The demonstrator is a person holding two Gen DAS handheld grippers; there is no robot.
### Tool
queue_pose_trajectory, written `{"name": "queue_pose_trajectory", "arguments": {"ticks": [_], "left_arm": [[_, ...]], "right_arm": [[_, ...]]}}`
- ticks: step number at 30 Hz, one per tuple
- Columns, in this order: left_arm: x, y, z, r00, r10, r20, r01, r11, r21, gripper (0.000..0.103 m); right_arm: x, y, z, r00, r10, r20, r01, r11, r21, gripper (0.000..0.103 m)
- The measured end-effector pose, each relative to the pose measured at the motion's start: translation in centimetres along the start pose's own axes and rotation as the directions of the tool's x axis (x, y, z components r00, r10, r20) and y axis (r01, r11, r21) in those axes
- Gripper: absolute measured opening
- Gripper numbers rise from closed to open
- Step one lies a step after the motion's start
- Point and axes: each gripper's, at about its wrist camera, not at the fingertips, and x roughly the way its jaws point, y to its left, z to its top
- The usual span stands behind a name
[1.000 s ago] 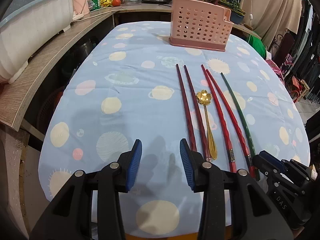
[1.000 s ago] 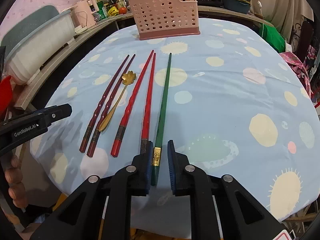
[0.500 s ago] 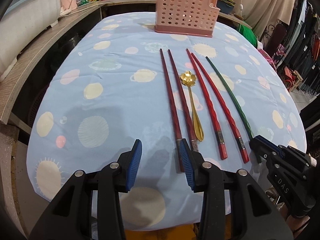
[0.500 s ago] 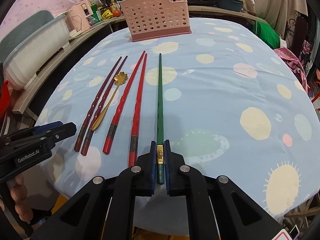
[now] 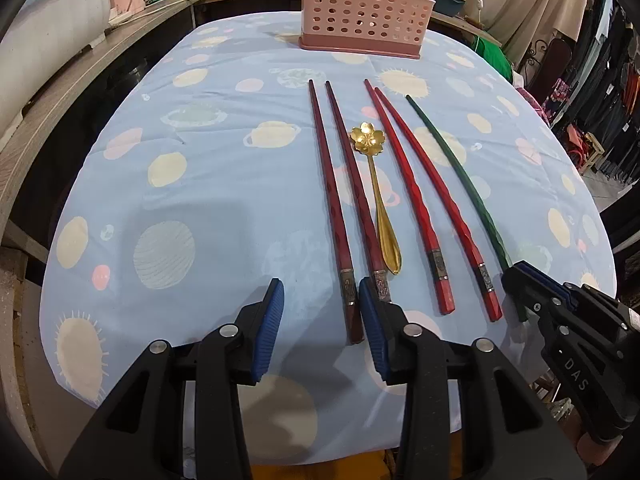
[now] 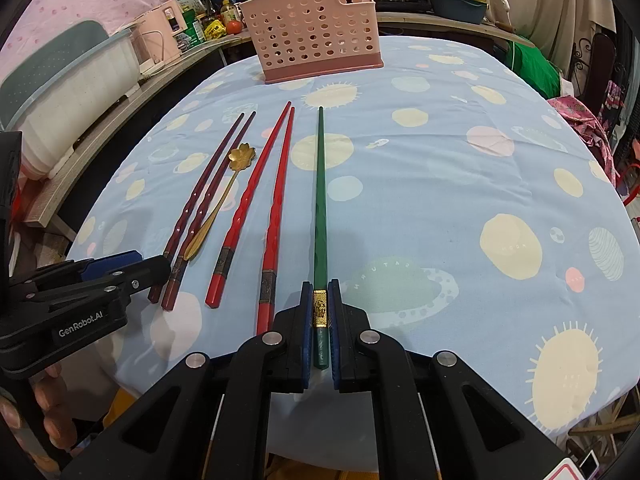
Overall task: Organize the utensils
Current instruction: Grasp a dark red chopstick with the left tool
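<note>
On the blue tablecloth lie two dark red chopsticks (image 5: pixel 334 200), a gold flower spoon (image 5: pixel 378 196), two bright red chopsticks (image 5: pixel 416 200) and one green chopstick (image 6: pixel 320 200). My right gripper (image 6: pixel 320 292) is shut on the green chopstick's near end, at its gold band; it also shows in the left wrist view (image 5: pixel 520 276). My left gripper (image 5: pixel 320 292) is open, its jaws either side of the leftmost dark red chopstick's near end; it also shows in the right wrist view (image 6: pixel 132 264). A pink perforated utensil basket (image 5: pixel 364 8) stands at the table's far end.
A wooden counter (image 5: pixel 80 76) with a white tub (image 6: pixel 76 92), bottles and pots curves along the left and back. Clothes racks and a green bundle (image 6: pixel 532 64) stand to the right. The table's near edge is just under the grippers.
My right gripper has closed on the green chopstick's end. My left gripper has drawn back toward the near edge, so the leftmost dark red chopstick's end now lies between its open jaws.
</note>
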Motion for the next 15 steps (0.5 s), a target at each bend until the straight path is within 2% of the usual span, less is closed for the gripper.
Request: {"name": "queue_pose_trajectory", "arguments": {"ticks": [4,11,15], "left_arm": [[0.00,-0.15,-0.06,1.000,0.014,0.004,-0.014,1.000,0.010,0.034],[0.00,0.03,-0.13,1.000,0.017,0.004,-0.017,1.000,0.009,0.008],[-0.05,0.05,-0.13,1.000,0.016,0.003,-0.016,1.000,0.011,0.007]], "right_arm": [[0.00,0.00,-0.01,1.000,0.000,0.000,0.000,1.000,0.000,0.007],[-0.01,0.00,-0.02,1.000,0.001,0.000,-0.001,1.000,0.001,0.007],[-0.03,-0.01,-0.01,1.000,0.000,-0.002,0.000,1.000,0.000,0.007]]}}
